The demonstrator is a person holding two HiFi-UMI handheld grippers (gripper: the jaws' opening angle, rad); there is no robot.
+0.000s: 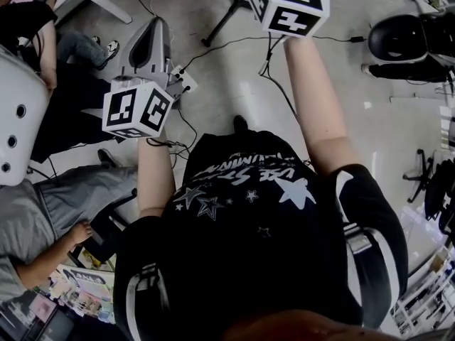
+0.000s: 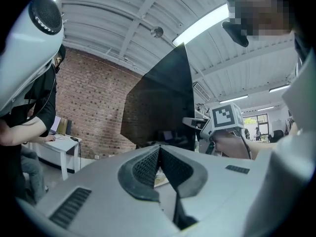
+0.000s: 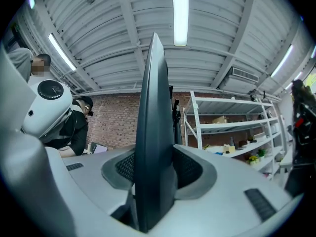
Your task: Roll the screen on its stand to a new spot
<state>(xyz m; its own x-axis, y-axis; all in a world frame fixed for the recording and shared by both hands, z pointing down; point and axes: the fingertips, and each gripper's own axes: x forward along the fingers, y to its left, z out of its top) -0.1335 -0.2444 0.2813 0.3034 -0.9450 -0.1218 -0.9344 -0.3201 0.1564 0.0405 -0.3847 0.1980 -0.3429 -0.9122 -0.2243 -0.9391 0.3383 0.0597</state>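
Observation:
The screen (image 3: 154, 107) is a thin dark panel seen edge-on in the right gripper view, rising from between the jaws toward the ceiling. My right gripper (image 3: 154, 154) is shut on that edge, its pads pressing both faces. In the left gripper view the screen (image 2: 160, 100) shows as a broad black slab ahead. My left gripper (image 2: 159, 151) is shut with nothing between its pads and stands apart from the screen. From the head view the left gripper (image 1: 137, 107) and right gripper (image 1: 288, 2) show only their marker cubes. A black stand leg (image 1: 222, 18) crosses the floor beyond them.
A seated person (image 1: 50, 212) is close on the left, beside a white rounded machine shell (image 1: 14, 119). Cables (image 1: 281, 94) and a power strip (image 1: 181, 77) lie on the floor. A black chair (image 1: 398, 38) stands far right. Shelving (image 3: 232, 127) lines the brick wall.

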